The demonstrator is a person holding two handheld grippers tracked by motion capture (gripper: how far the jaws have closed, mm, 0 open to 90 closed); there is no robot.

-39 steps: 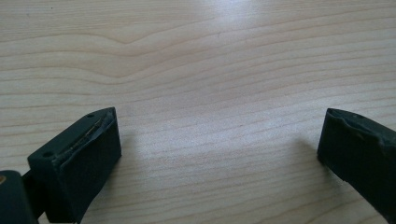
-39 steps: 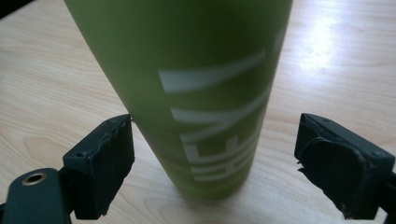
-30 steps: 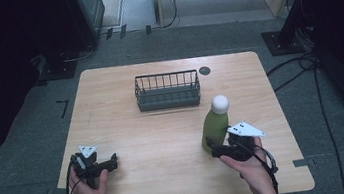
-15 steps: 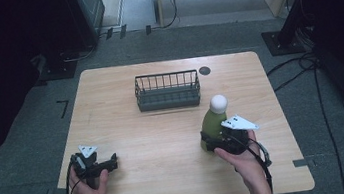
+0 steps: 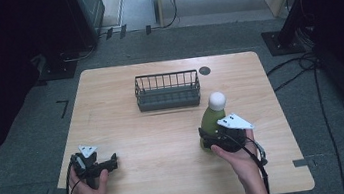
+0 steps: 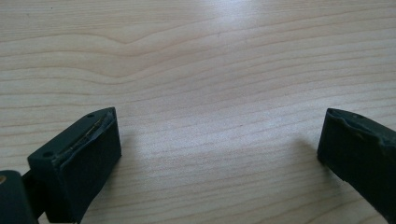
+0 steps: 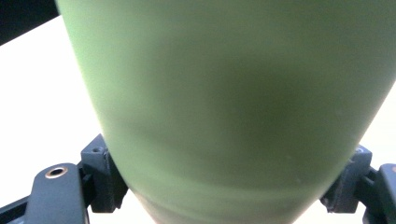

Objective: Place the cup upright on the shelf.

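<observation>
- Bottle, green with a white cap, stands upright at about four o'clock on the table in the high view. The right gripper has moved forward since a second ago and now sits at the bottle's base. The wire basket stands at twelve o'clock, apart from the bottle. The left gripper rests at eight o'clock, unmoved.
- Left gripper view: its jaws are spread wide over bare wood, nothing between them.
- Right gripper view: the bottle sits between the jaws, which flank both sides; whether they press it I cannot tell. That advance suggests a grasp is being set up, likely before a lift toward the basket.
</observation>
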